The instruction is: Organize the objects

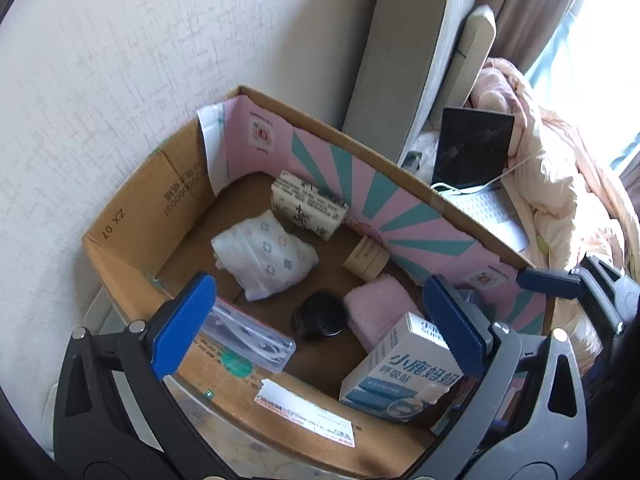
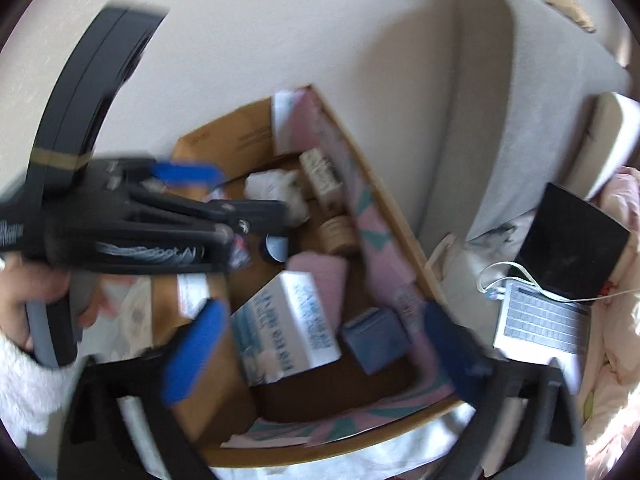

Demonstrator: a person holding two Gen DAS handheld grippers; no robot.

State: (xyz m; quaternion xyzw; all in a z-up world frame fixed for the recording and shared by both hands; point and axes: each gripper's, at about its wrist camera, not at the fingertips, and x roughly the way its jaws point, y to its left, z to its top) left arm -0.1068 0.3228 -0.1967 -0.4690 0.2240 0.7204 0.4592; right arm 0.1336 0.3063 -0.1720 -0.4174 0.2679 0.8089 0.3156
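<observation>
Two blue-padded fingers of your left tongs (image 1: 320,332) stand wide apart at the bottom of the left wrist view, gripping nothing. Between them lies the cardboard box (image 1: 120,236) against the wall, holding a white-and-blue carton (image 1: 400,376) at lower right, a pink cloth (image 1: 376,312), a black round lid (image 1: 320,316), a tan jar (image 1: 366,260), a patterned white bundle (image 1: 264,256) and a clear case (image 1: 252,340).

In the blurred right wrist view, your right tongs (image 2: 320,356) also gape empty above the carton (image 2: 284,332) and a small blue box (image 2: 376,336). A laptop (image 2: 560,288) sits at right.
</observation>
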